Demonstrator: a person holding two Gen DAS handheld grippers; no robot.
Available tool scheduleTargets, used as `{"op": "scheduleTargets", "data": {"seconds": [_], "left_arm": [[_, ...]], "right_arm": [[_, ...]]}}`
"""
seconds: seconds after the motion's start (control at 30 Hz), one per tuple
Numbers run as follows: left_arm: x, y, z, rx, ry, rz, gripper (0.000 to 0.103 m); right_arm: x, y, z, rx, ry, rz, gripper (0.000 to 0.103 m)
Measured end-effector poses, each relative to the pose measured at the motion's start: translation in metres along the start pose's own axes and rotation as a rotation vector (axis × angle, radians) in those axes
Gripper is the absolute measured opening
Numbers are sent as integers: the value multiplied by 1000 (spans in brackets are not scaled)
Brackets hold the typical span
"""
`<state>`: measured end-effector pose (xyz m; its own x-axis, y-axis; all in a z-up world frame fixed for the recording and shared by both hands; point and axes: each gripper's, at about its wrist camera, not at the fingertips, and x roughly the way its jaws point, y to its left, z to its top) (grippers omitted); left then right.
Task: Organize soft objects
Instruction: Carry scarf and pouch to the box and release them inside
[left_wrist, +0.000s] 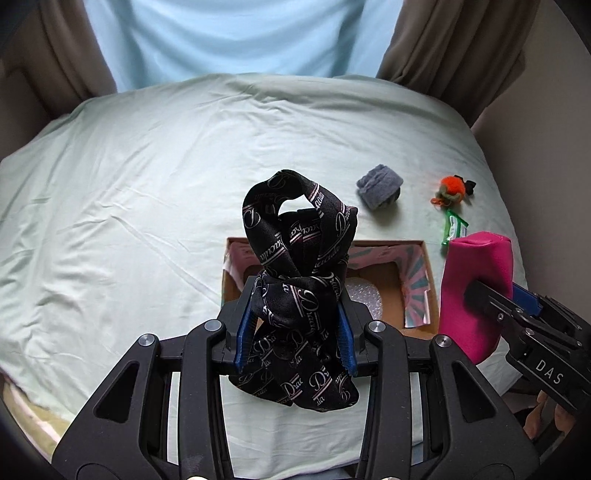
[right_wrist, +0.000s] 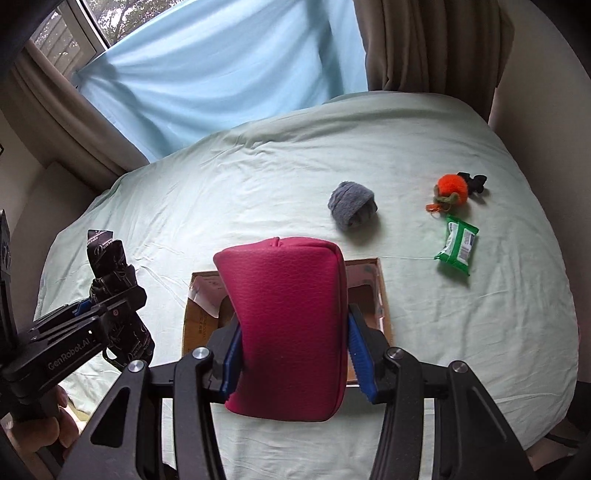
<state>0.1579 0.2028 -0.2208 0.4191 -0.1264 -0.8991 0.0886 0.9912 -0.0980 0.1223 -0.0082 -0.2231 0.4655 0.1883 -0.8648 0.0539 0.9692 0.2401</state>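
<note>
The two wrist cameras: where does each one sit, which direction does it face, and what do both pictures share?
Left wrist: sits on the left gripper, faces the bed's far end; fingers clamp a black scarf; the right gripper enters at right.
Right wrist: sits on the right gripper, same direction; fingers clamp a pink pouch; the person's hand shows.
Shared: cardboard box, grey bundle, orange toy, green packet.

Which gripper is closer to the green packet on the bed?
Right. The right gripper, clamping a pink pouch, sits nearer the green packet. The left gripper, holding a black scarf, is farther left.
</note>
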Motion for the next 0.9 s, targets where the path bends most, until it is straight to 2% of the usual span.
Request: {"op": "scheduleTargets", "data": {"seconds": [0.17, 0.3, 0.4, 0.5, 0.77, 0.8, 0.83, 0.87, 0.9], "left_arm": [[42, 22, -6, -44, 74, -8, 34], [81, 26, -14, -40, 148, -15, 34], [115, 26, -23, -18, 239, -7, 34], [135, 27, -27, -11, 289, -4, 34], [175, 18, -23, 50, 359, -20, 35], [174, 16, -22, 57, 347, -22, 38], [174, 13, -21, 67, 340, -17, 53], [174, 11, -19, 77, 340, -3, 88], [174, 9, -18, 85, 339, 13, 103]], "right_arm": [[36, 27, 5, -43, 68, 0, 46], [71, 35, 10, -54, 147, -3, 46], [104, 28, 11, -28, 226, -3, 46], [131, 17, 7, -4, 295, -9, 46], [183, 7, 13, 30, 406, -5, 46], [188, 7, 14, 27, 414, -8, 46], [194, 7, 15, 29, 425, -10, 47], [199, 7, 15, 33, 438, -9, 50], [204, 7, 16, 39, 443, -9, 54]]}}
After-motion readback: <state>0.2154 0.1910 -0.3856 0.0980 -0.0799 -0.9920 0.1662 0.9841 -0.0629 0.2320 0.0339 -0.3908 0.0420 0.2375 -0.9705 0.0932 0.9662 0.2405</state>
